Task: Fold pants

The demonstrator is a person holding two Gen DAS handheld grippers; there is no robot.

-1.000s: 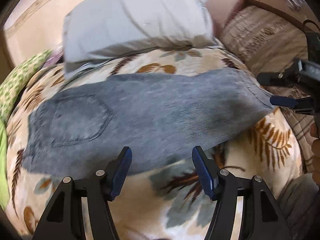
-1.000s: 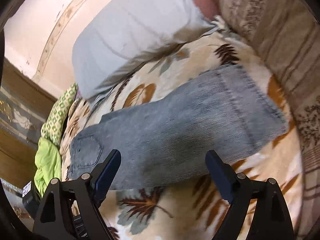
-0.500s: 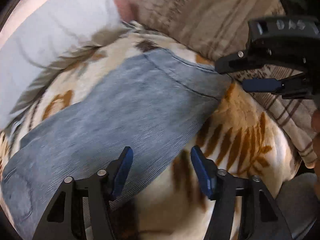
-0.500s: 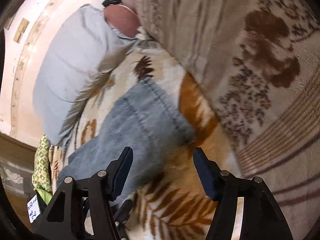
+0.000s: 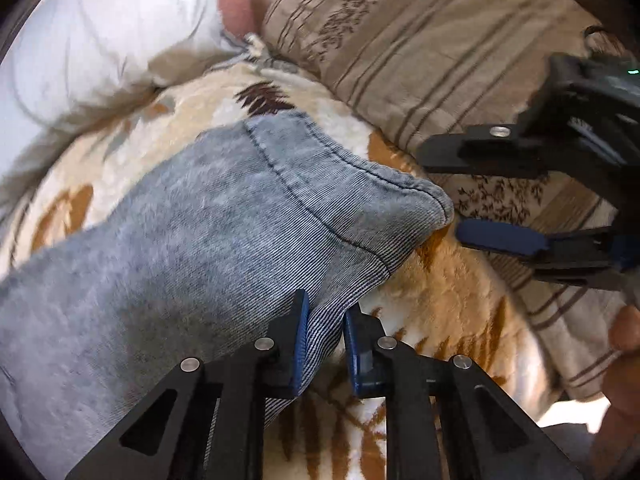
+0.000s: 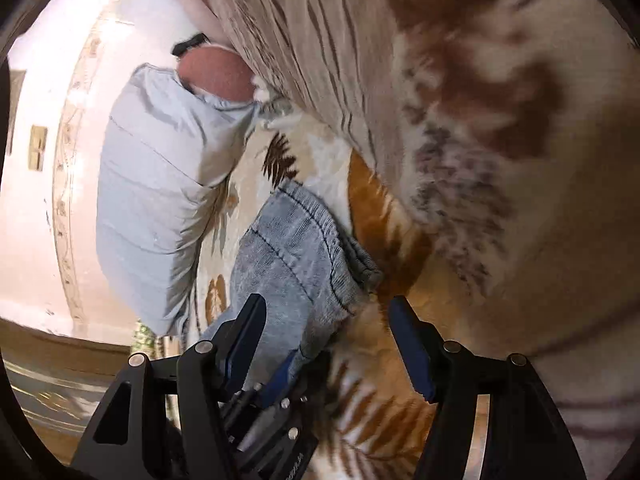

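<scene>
Pants (image 5: 208, 240): grey-blue denim is laid flat across the leaf-print blanket (image 5: 452, 304), with the hemmed leg end pointed toward the striped beige cushion (image 5: 400, 48). In the right wrist view the same hem (image 6: 304, 240) is seen just ahead of the right fingers.

Left gripper (image 5: 323, 344): its blue pads are drawn close together on the near corner of the hem, and a narrow fold of ribbed denim is pinched between them. Half a second ago these pads were spread wide above the cloth, with nothing held.

Right gripper (image 6: 328, 344): its fingers are set well apart, and only bare blanket and the edge of the hem are seen between them. No cloth is gripped. In the left wrist view it (image 5: 460, 196) is seen from the side, just beside the far corner of the hem, one dark finger above and one blue pad below. Compared with the frame half a second ago, it is placed lower and nearer to that corner.

Hem: the far corner is slightly curled up from the blanket.

Pillow (image 5: 100, 32): a pale grey pillow is lying at the head of the bed, beyond the pants.

Sharpness: both views are somewhat blurred.
</scene>
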